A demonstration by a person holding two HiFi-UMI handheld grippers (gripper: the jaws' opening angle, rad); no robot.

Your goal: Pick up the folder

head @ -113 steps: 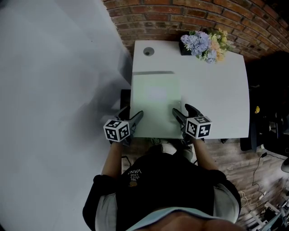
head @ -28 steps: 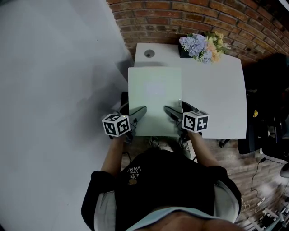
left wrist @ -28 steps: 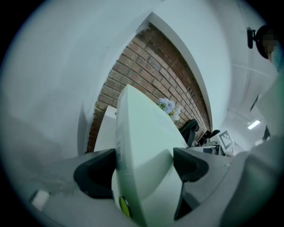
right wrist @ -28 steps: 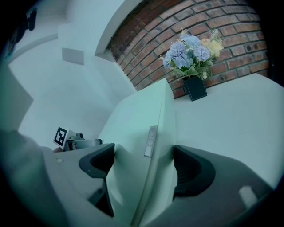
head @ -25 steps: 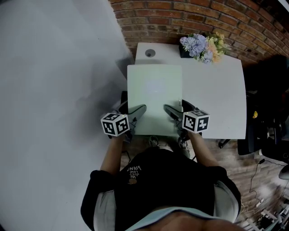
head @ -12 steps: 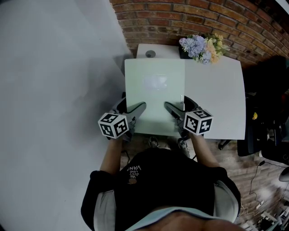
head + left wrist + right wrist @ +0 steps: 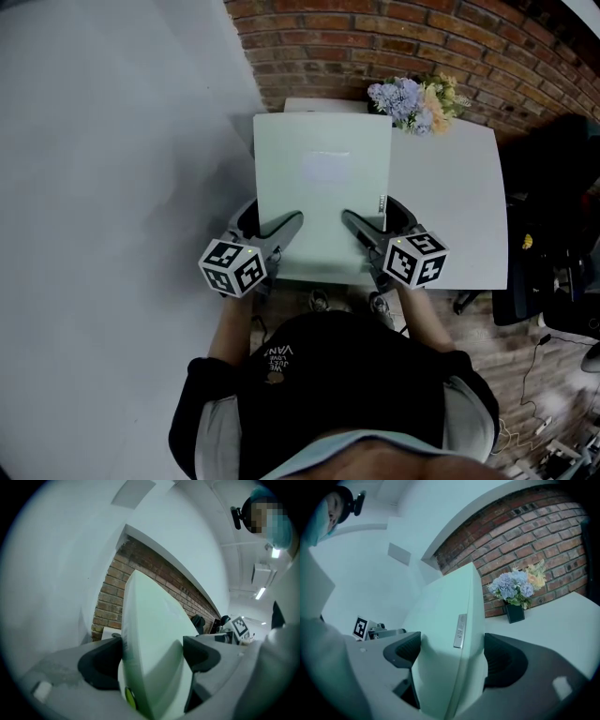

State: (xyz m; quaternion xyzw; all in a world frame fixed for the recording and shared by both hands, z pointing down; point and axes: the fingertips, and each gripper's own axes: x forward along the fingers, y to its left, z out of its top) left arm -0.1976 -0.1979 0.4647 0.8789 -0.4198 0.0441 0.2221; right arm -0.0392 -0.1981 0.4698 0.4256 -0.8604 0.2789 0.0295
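A pale green folder (image 7: 323, 187) is held up off the white table (image 7: 450, 206), tilted with its far edge raised. My left gripper (image 7: 272, 230) is shut on its near left edge and my right gripper (image 7: 361, 230) is shut on its near right edge. In the left gripper view the folder (image 7: 150, 639) fills the gap between the dark jaws. In the right gripper view the folder (image 7: 445, 644) sits between the jaws, with a small metal clip strip (image 7: 460, 631) on its spine.
A pot of blue and yellow flowers (image 7: 412, 98) stands at the table's far edge against the brick wall (image 7: 394, 42). A grey wall (image 7: 112, 187) runs along the left. Dark chairs and cables (image 7: 553, 272) crowd the floor at the right.
The folder has risen from lying flat on the table to being lifted and tilted toward me. Both grippers have closed on its near edge and moved up with it.
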